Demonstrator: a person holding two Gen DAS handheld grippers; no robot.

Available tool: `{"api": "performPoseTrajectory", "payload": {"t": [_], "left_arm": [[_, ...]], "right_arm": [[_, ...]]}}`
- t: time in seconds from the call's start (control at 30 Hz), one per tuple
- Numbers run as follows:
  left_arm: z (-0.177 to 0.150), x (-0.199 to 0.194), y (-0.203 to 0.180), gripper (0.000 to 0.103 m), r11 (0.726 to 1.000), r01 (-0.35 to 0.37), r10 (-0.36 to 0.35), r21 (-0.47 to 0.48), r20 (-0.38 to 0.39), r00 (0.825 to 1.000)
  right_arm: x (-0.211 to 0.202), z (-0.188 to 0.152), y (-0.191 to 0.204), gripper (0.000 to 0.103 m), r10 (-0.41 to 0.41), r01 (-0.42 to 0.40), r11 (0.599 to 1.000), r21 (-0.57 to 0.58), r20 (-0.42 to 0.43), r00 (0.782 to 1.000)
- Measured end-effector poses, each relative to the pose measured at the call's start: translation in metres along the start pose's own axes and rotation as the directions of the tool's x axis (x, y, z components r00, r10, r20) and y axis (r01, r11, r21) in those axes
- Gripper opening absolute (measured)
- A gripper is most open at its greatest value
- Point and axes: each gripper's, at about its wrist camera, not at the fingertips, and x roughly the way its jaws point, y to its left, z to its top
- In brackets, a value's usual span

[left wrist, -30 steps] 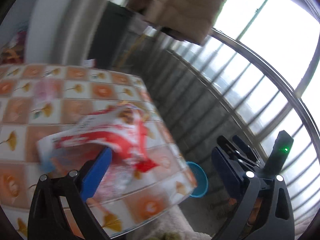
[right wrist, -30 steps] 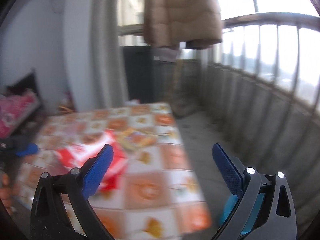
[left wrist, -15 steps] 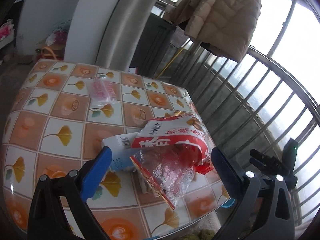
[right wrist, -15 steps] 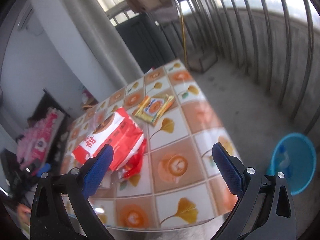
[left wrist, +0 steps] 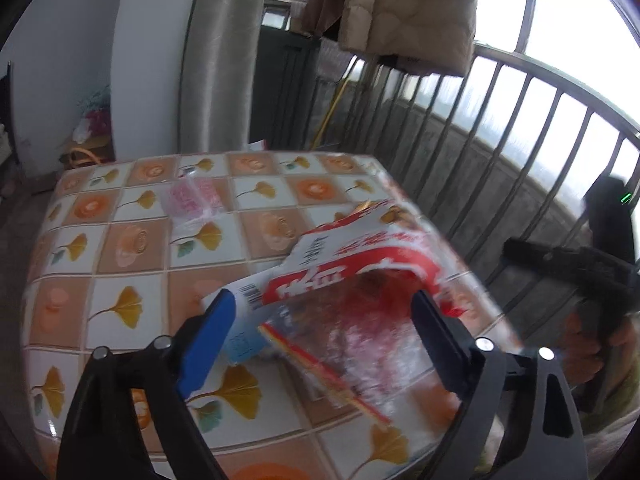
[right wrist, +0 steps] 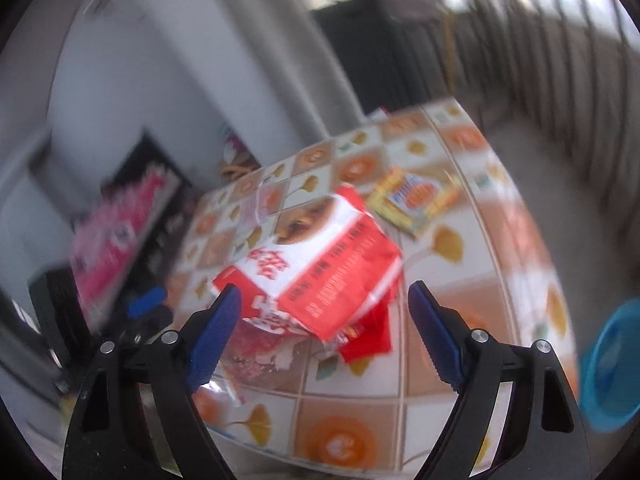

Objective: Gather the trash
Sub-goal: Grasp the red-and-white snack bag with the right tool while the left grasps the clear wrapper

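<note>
balcony railing (left wrist: 520, 128) curves behind the tiled surface (left wrist: 132, 240), and a beige padded coat (left wrist: 408, 4) hangs above that surface's far edge. on the surface, toward its far side, lies a small clear pink packet (left wrist: 192, 200); a yellow snack wrapper (right wrist: 416, 200) lies beyond the red and white bag (left wrist: 360, 256) in the right wrist view. a white carton with a barcode (left wrist: 240, 300) sits against the red and white bag on the surface, partly under it. a blue bin (right wrist: 612, 368) stands on the floor off the surface's near corner, well apart from the bag. the bag, with crumpled clear plastic spilling from its open mouth, lies near the surface's near edge. the left hand-held gripper (left wrist: 320, 332) has its jaws wide and closing, the bag's mouth and plastic between them, pads not pressing it. the right hand-held gripper (right wrist: 324, 320) is likewise wide and closing, the bag's near end between its jaws, apparently not yet gripped; that view is blurred.
</note>
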Motion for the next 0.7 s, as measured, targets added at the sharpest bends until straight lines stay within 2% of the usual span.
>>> {"api": "performPoseTrajectory", "payload": {"t": [0.07, 0.17, 0.2, 0.3, 0.33, 0.4, 0.43, 0.47, 0.53, 0.6, 0.7], "left_arm": [[-0.002, 0.002, 0.007, 0.076, 1.000, -0.010, 0.010, -0.021, -0.013, 1.000], [-0.006, 0.003, 0.020, 0.069, 0.996, 0.009, -0.011, -0.089, -0.030, 0.999], [-0.007, 0.002, 0.025, 0.067, 0.994, 0.012, -0.015, -0.109, -0.032, 0.999], [-0.009, 0.000, 0.031, 0.063, 0.989, 0.016, -0.022, -0.144, -0.035, 0.999], [-0.009, -0.001, 0.032, 0.063, 0.989, 0.021, -0.026, -0.149, -0.032, 0.999], [-0.009, -0.002, 0.035, 0.062, 0.987, 0.027, -0.032, -0.157, -0.028, 0.999], [-0.009, -0.001, 0.036, 0.061, 0.986, 0.031, -0.036, -0.161, -0.028, 0.999], [-0.009, 0.000, 0.036, 0.059, 0.986, 0.036, -0.041, -0.165, -0.030, 0.999], [-0.008, 0.002, 0.036, 0.058, 0.984, 0.050, -0.057, -0.170, -0.036, 0.998], [-0.008, 0.004, 0.034, 0.057, 0.983, 0.071, -0.079, -0.171, -0.040, 0.996], [-0.008, 0.008, 0.031, 0.057, 0.980, 0.095, -0.106, -0.176, -0.054, 0.993]], "right_arm": [[0.005, 0.000, 0.033, 0.081, -0.043, 0.045, 0.985, -0.167, 0.015, 0.999], [0.018, -0.008, 0.074, 0.081, -0.127, 0.138, 0.916, -0.376, 0.055, 0.990], [0.023, -0.012, 0.084, 0.081, -0.154, 0.170, 0.889, -0.425, 0.071, 0.985], [0.043, -0.027, 0.112, 0.080, -0.246, 0.280, 0.768, -0.575, 0.139, 0.959], [0.052, -0.034, 0.123, 0.078, -0.287, 0.334, 0.704, -0.626, 0.179, 0.941], [0.067, -0.043, 0.127, 0.074, -0.351, 0.406, 0.620, -0.671, 0.225, 0.909], [0.077, -0.048, 0.130, 0.070, -0.397, 0.451, 0.562, -0.693, 0.253, 0.882], [0.083, -0.050, 0.129, 0.067, -0.428, 0.482, 0.528, -0.700, 0.271, 0.862], [0.097, -0.053, 0.124, 0.052, -0.491, 0.534, 0.467, -0.705, 0.295, 0.820], [0.099, -0.053, 0.117, 0.038, -0.521, 0.552, 0.466, -0.691, 0.290, 0.803], [0.094, -0.050, 0.112, 0.027, -0.536, 0.578, 0.487, -0.655, 0.298, 0.790]]}}
